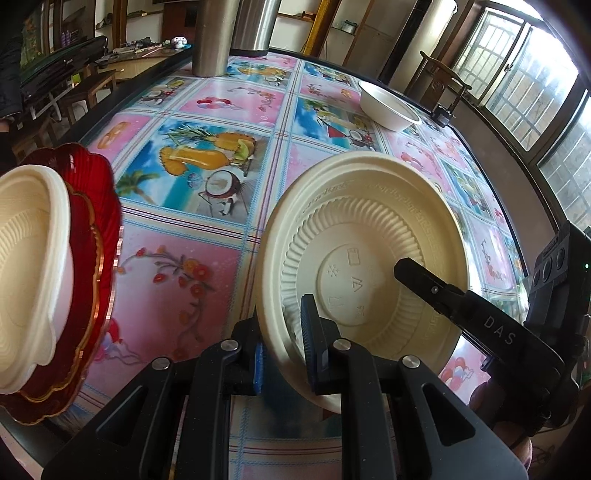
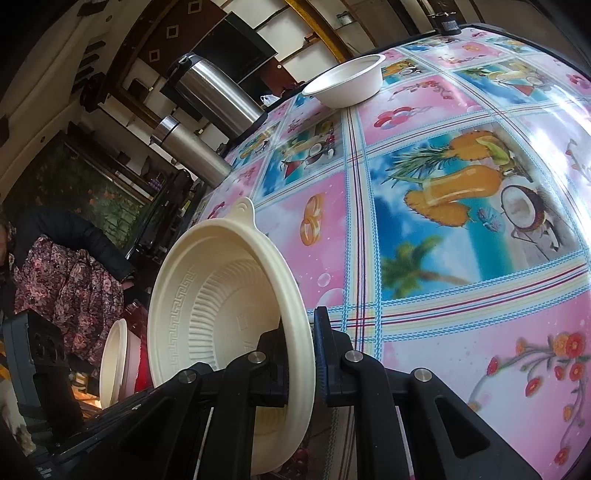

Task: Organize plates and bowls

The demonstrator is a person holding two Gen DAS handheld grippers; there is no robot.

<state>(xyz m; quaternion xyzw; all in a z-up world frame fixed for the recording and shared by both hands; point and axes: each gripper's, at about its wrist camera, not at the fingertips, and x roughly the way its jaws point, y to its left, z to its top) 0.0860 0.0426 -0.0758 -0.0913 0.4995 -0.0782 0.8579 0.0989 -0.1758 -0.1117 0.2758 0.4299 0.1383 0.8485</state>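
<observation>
Above the near edge of the round table [image 1: 221, 229], with its bright fruit-print oilcloth, a cream ribbed disposable bowl [image 1: 369, 251] is held on edge, clear of the surface. Both tools have it: the left gripper [image 1: 282, 354] pinches the rim at one side, and the right gripper [image 2: 299, 365] pinches the rim from the other, one finger inside the bowl and one outside, so each is closed on the same bowl. At the left edge of the left wrist view, a stack has already formed: another cream bowl [image 1: 26, 266] sits on a scalloped red plate [image 1: 92, 236] with gold trim. A smaller white bowl [image 2: 345, 83] stands alone on the far side of the table, near two steel flasks [image 1: 210, 33]. The job looks roughly half done; the held bowl probably belongs on the stack, and the white bowl is yet to be collected.
</observation>
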